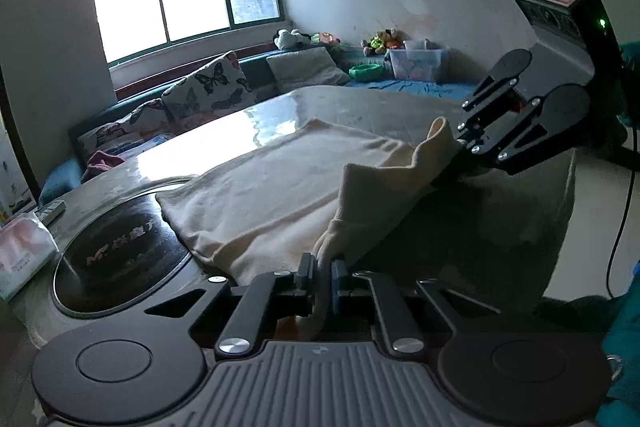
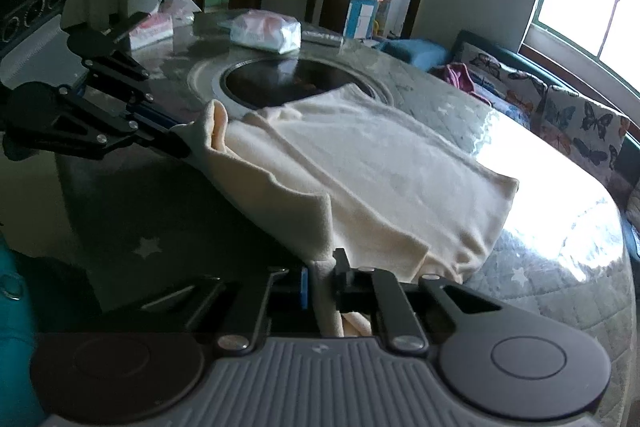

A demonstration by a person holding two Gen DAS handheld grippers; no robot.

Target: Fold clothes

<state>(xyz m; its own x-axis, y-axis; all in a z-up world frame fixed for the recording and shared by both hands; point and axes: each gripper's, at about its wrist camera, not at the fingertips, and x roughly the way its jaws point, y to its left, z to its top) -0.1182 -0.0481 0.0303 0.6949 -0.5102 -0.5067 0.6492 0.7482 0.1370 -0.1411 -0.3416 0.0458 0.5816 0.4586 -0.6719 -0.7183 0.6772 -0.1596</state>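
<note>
A cream garment (image 1: 280, 183) (image 2: 380, 163) lies flat on the table, its near edge lifted off the surface. My left gripper (image 1: 324, 263) is shut on one corner of that near edge; the cloth runs between its pads. The same gripper shows at the left of the right wrist view (image 2: 188, 143), pinching the cloth. My right gripper (image 2: 322, 267) is shut on the other corner of the edge, and appears in the left wrist view (image 1: 460, 155) at the right. The strip of cloth between both grippers hangs slightly slack above the table.
The table (image 2: 520, 287) has a quilted star-patterned cover and a dark round inset (image 1: 120, 255) (image 2: 288, 83) beside the garment. Tissue packs (image 2: 266, 31) (image 1: 20, 251) lie near it. A sofa with butterfly cushions (image 1: 208, 87) runs along the far side under the window.
</note>
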